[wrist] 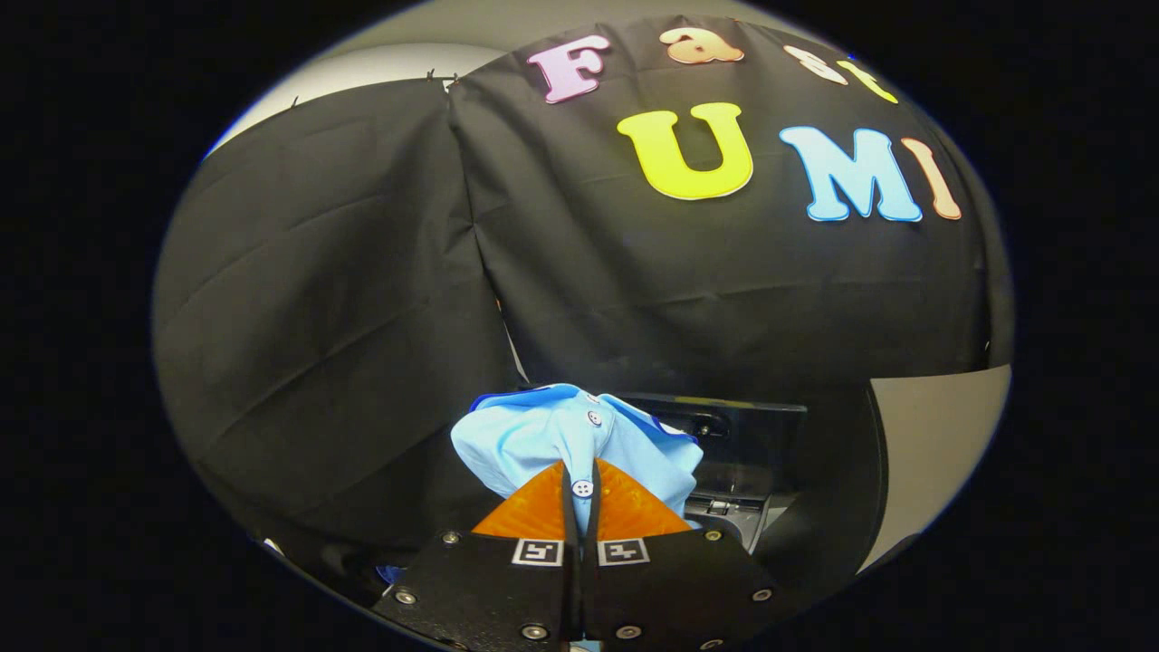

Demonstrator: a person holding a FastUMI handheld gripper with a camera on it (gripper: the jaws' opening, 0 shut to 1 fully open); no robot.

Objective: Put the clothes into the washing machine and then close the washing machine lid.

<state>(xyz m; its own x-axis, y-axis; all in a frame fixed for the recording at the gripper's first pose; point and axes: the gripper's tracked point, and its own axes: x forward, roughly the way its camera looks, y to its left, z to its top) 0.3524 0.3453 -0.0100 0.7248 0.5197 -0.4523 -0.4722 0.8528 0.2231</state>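
Beyond and right of the gripper point(579, 480), pinched tight on the blue shirt point(552, 439), sits the open washing machine point(738, 453), lid raised

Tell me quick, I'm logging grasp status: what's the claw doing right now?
Claw: closed, both fingers pinching the light blue buttoned cotton shirt, held up in front of the dark washing machine.
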